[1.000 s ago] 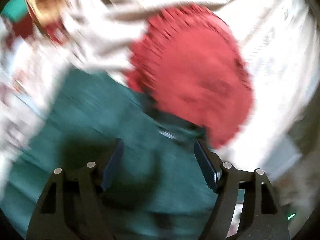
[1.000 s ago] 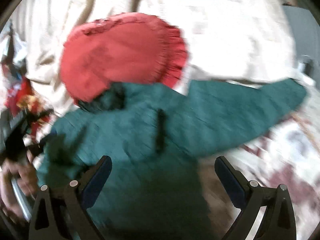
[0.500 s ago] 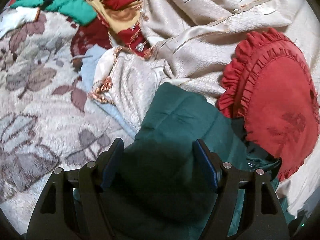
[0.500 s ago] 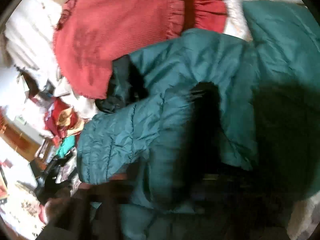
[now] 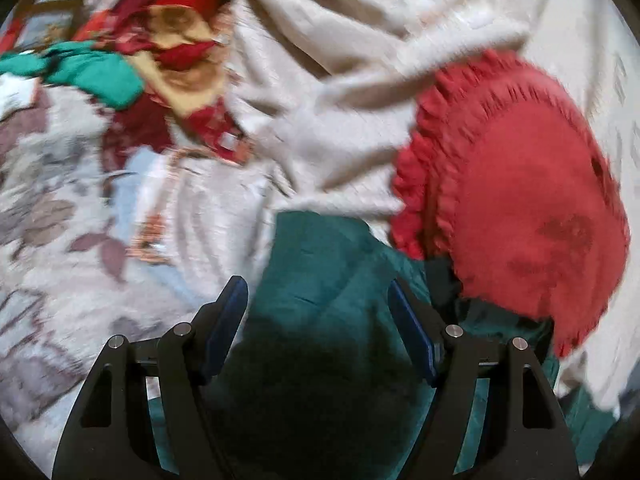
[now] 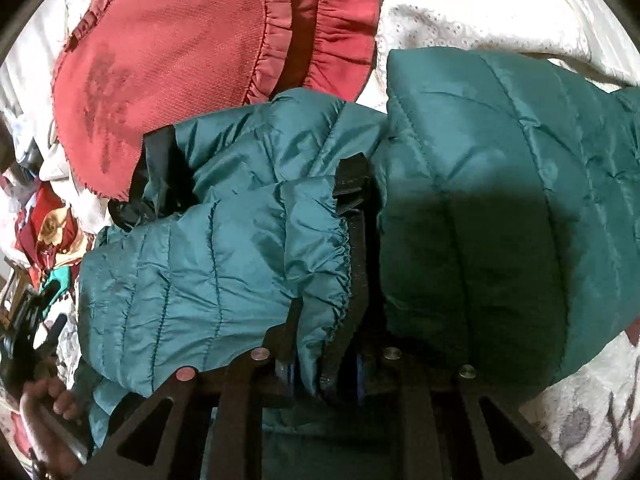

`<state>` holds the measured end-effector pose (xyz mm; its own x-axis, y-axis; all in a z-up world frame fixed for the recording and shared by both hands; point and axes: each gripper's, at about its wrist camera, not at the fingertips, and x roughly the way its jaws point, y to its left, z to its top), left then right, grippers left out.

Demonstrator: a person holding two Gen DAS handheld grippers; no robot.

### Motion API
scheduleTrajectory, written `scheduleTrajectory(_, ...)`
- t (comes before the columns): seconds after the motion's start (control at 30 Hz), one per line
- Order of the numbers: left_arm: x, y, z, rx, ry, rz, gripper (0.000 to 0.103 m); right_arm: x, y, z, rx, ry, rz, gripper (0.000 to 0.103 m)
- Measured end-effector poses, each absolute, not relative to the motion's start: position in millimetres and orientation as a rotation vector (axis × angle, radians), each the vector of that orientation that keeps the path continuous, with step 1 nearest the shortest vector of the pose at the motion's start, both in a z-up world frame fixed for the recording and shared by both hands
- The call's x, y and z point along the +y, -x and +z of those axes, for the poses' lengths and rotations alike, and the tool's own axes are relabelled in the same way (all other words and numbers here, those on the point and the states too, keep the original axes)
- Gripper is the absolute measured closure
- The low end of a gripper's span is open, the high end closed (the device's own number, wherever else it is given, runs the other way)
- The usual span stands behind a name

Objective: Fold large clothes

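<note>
We hold the left tongs (image 5: 318, 320) released, their blue pads spread wide over the teal quilted jacket (image 5: 320, 280), which lies on the bed between a floral blanket (image 5: 60, 208) and a red ruffled cushion (image 5: 520, 208). In the left wrist view the picture is blurred, so we cannot tell whether the pads touch the fabric. The jacket's upper edge meets a rumpled cream bedspread (image 5: 340, 100), and the cushion overlaps the jacket's far right side. Toward the bed's far left corner we see a heap of red, yellow and green clothes (image 5: 160, 40).

Our right tongs (image 6: 324, 376) are clenched on the jacket's black-trimmed hem (image 6: 352, 280), with gathered teal fabric bunched between the pads. In the right wrist view the jacket (image 6: 480, 200) fills most of the frame: one padded fold lies to the left of the black trim, a broader panel to its right, partly in shadow. The cushion (image 6: 180, 60) sits just beyond the jacket, touching its dark collar area. At the lower left edge we glimpse our left hand (image 6: 44, 408) gripping its handle beside the jacket.
</note>
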<state>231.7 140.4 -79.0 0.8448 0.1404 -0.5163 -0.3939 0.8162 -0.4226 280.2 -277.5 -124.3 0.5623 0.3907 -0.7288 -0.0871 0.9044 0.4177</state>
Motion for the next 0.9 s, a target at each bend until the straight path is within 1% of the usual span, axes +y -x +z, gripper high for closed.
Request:
scheduleTrajectory(0.07,139.9,-247.6,-93.5,0.580,0.550,0.267,0.030,-289.5,-274.2,-113.4,0.899,-0.387,0.298,0.082)
scheduleTrajectory(0.13,146.3,-252.5,-103.6,0.629,0.592,0.273,0.030,-307.7,-261.0,-91.1,0.821,-0.403,0.289,0.077)
scheduleTrajectory(0.17,150.5,-251.8,-105.1,0.630,0.614,0.278,0.030,-310.2,-252.8,-73.8,0.752,-0.397,0.276,0.067)
scheduleTrajectory(0.2,152.2,-251.2,-105.0,0.628,0.620,0.279,0.030,-309.8,-245.9,-61.1,0.698,-0.376,0.254,0.051)
scheduleTrajectory(0.27,151.6,-251.2,-104.5,0.631,0.613,0.277,0.030,-297.1,-232.0,-36.3,0.606,-0.275,0.189,0.040)
scheduleTrajectory(0.3,150.6,-251.3,-104.1,0.631,0.604,0.279,0.030,-281.8,-229.1,-29.9,0.595,-0.217,0.198,0.040)
scheduleTrajectory(0.37,149.7,-252.3,-103.8,0.634,0.593,0.283,0.030,-252.6,-236.4,-36.3,0.667,-0.166,0.307,0.040)
scheduleTrajectory(0.43,149.1,-251.8,-104.1,0.635,0.590,0.285,0.030,-224.9,-252.9,-64.8,0.808,-0.146,0.402,0.043)
scheduleTrajectory(0.47,149.5,-252.0,-104.3,0.635,0.588,0.285,0.030,-219.6,-258.8,-77.0,0.845,-0.134,0.398,0.050)
scheduleTrajectory(0.53,148.8,-253.3,-107.3,0.650,0.589,0.276,0.030,-218.1,-276.3,-106.5,0.941,-0.088,0.352,0.051)
scheduleTrajectory(0.57,148.0,-254.9,-109.6,0.665,0.588,0.271,0.030,-227.6,-284.3,-120.5,0.975,-0.099,0.311,0.058)
scheduleTrajectory(0.6,146.8,-255.6,-110.4,0.673,0.582,0.276,0.030,-239.5,-289.3,-125.7,0.988,-0.171,0.322,0.064)
scheduleTrajectory(0.67,145.3,-255.5,-109.5,0.679,0.569,0.283,0.030,-249.6,-291.3,-118.9,0.983,-0.194,0.298,0.073)
scheduleTrajectory(0.8,145.3,-255.7,-110.3,0.686,0.558,0.290,0.030,-235.0,-282.7,-88.5,0.848,-0.127,0.319,0.071)
scheduleTrajectory(0.83,145.1,-255.8,-110.5,0.689,0.553,0.292,0.030,-229.0,-283.5,-87.0,0.841,-0.108,0.342,0.070)
scheduleTrajectory(0.9,144.0,-255.3,-110.8,0.691,0.547,0.290,0.030,-217.2,-290.9,-104.4,0.900,-0.030,0.336,0.068)
